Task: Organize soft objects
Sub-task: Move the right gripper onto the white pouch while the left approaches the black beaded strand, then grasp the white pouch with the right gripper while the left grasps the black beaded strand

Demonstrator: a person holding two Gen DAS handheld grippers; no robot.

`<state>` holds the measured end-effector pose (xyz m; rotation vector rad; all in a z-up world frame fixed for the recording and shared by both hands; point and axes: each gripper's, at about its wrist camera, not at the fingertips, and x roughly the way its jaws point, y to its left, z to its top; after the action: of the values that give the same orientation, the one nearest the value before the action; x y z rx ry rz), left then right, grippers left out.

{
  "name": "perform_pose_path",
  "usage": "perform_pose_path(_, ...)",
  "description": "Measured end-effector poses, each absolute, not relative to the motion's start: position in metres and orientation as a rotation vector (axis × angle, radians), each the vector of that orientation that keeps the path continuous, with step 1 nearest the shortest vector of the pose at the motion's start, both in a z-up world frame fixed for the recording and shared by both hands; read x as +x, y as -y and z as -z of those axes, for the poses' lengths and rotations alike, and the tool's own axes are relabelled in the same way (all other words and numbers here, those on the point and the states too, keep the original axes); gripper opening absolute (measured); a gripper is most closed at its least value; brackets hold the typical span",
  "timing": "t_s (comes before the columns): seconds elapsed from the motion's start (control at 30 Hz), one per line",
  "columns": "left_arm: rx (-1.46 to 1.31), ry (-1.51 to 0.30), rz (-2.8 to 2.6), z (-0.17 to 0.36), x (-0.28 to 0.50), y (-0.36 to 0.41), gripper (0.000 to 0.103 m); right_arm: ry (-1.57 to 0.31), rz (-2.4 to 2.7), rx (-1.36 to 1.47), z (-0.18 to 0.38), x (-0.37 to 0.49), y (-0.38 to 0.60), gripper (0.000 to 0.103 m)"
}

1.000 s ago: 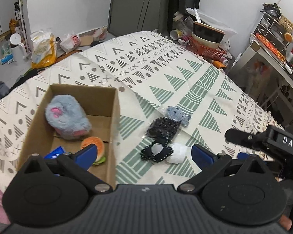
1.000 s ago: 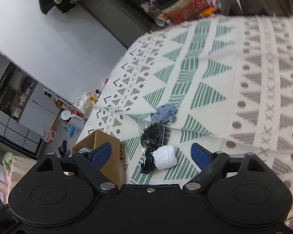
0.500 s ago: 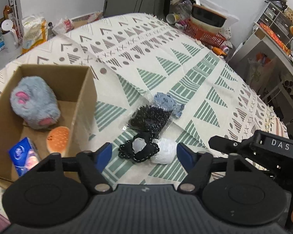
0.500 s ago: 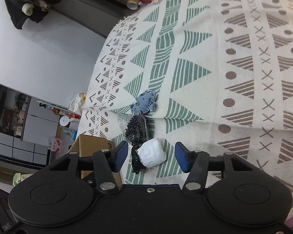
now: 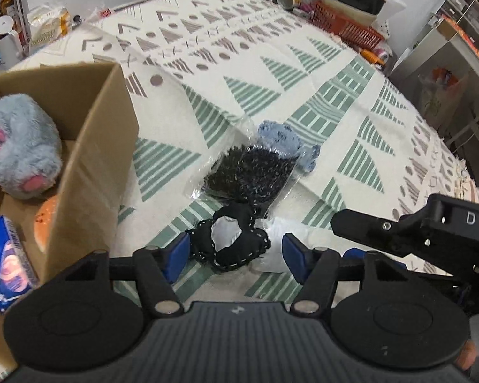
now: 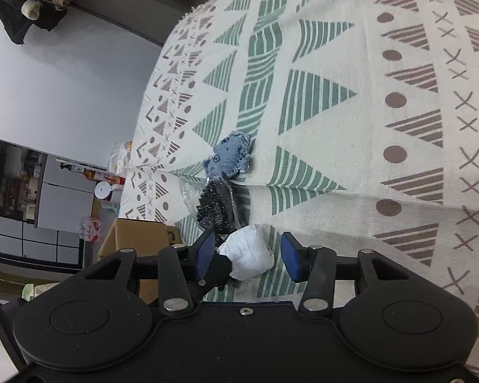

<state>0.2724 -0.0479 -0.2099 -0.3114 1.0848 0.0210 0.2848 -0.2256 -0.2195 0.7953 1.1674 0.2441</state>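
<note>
My left gripper (image 5: 235,257) is open and low over the patterned cloth (image 5: 303,73). A black stitched soft piece (image 5: 230,239) with a white centre lies between its blue fingertips. Beside it on the right is a white soft bundle (image 6: 250,253), which sits between the fingers of my open right gripper (image 6: 247,255). Farther off lie a clear bag of black bits (image 5: 252,175) and a blue soft toy (image 5: 282,140). The cardboard box (image 5: 89,146) at the left holds a grey plush (image 5: 19,150), an orange bun toy (image 5: 46,220) and a blue tissue pack (image 5: 6,255). The right gripper (image 5: 431,229) also shows at the right edge of the left wrist view.
A red basket (image 5: 348,25) with a dark bowl stands beyond the far edge of the cloth. Metal shelving (image 5: 447,63) is at the right. A white kettle (image 5: 6,41) and bags sit on the floor at the left.
Both grippers have moved down and closer to the pile of soft items, and their jaws have narrowed. The left gripper has shifted right, away from the box.
</note>
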Motion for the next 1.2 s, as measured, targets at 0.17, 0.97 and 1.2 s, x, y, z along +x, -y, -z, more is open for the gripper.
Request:
perform_pose_path(0.17, -0.327, -1.071, 0.019, 0.219, 0.277, 0.044, 0.063, -1.201, -0.266, 0.838, 0.231, 0.293, 0.220, 0.047)
perform_pose_path(0.97, -0.414, -1.064, 0.108, 0.209, 0.272, 0.030, 0.033, -1.227, -0.276, 0.780, 0.241, 0.304, 0.193, 0.035)
perform_pose_path(1.2, -0.397, -1.036, 0.092, 0.191, 0.261, 0.029, 0.016, -1.192, -0.281, 0.756, 0.230, 0.299, 0.196, 0.034)
